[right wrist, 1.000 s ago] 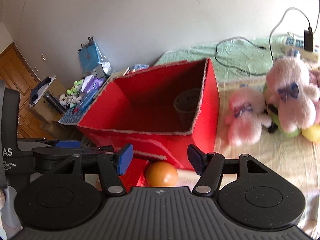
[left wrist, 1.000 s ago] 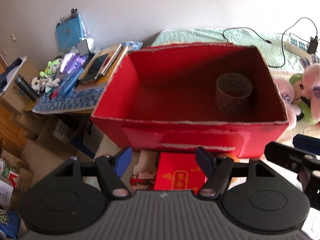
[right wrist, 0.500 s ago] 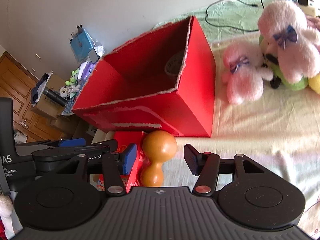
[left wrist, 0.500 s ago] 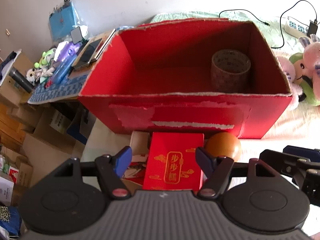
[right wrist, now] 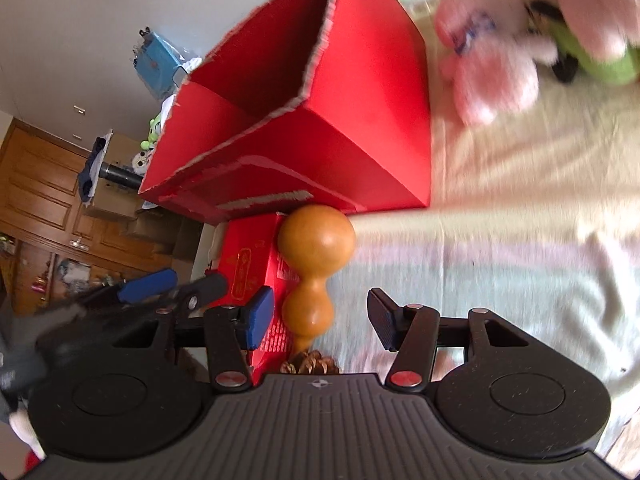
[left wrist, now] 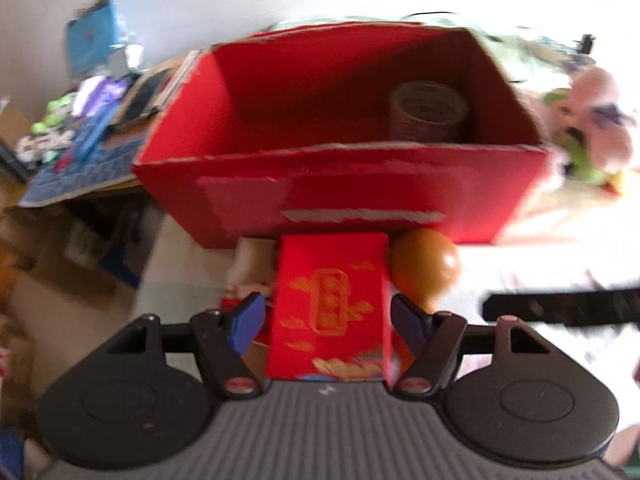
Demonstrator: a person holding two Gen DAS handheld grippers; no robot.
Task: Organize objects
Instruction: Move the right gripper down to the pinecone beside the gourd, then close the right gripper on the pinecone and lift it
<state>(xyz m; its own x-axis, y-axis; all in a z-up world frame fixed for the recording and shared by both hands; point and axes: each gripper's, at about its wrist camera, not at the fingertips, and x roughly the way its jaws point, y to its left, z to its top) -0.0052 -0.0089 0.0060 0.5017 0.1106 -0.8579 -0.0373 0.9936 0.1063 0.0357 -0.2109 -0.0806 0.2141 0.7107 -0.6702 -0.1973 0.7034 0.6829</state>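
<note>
Bedding (right wrist: 500, 248) in a pale cream colour spreads under everything on the right side of both views, and a large red cardboard box (left wrist: 340, 200) with torn, ragged rims stands open on it. Inside the box, toward its right rear corner, a brown patterned cylindrical container (left wrist: 428, 114) sits upright. Left of the box a cluttered side table (left wrist: 80, 168) with a blue patterned cover carries a blurred heap of small items. Right of the box lie pink plush toys (right wrist: 492, 64), with a green plush (right wrist: 600, 60) touching them; all are smeared by motion blur.

Just in front of the box's near wall, a small red gift box (left wrist: 332, 308) with gold printing lies on the bedding. An orange-brown gourd (right wrist: 314, 264) rests right beside it, its large bulb close to the big box's front wall and its small bulb pointing back toward the camera. A pine cone (right wrist: 310, 362) peeks out at the gourd's narrow end.

The left gripper (left wrist: 332, 320) has its jaws spread wide on either side of the small red gift box, not pressing it. The right gripper (right wrist: 320, 316) is likewise spread apart, its blue-padded fingers (right wrist: 260, 316) flanking the gourd's smaller bulb with a clear gap on the right side
</note>
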